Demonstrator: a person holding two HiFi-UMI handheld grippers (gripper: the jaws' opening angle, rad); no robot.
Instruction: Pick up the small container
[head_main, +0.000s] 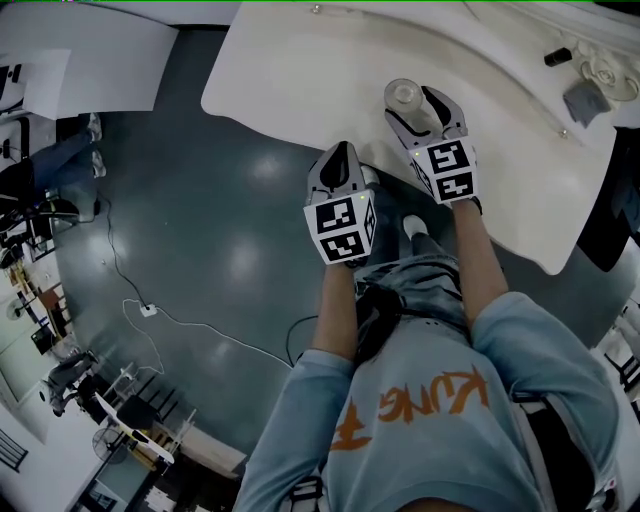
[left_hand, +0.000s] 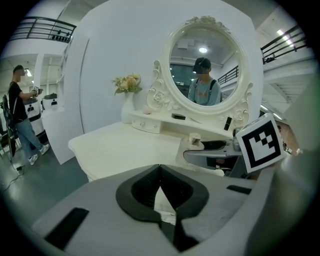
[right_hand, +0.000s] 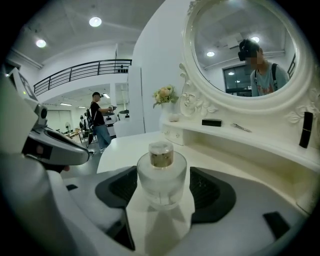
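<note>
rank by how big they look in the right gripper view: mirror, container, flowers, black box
1. mirror
2. container, enlarged by being nearest the camera
3. flowers
4. black box

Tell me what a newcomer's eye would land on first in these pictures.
Probably the small clear container, standing on the white dressing table right between the open jaws of the right gripper. Behind it rises a big ornate oval mirror that shows the person's reflection. The left gripper has its jaws shut on nothing, back by the table's near edge.
</note>
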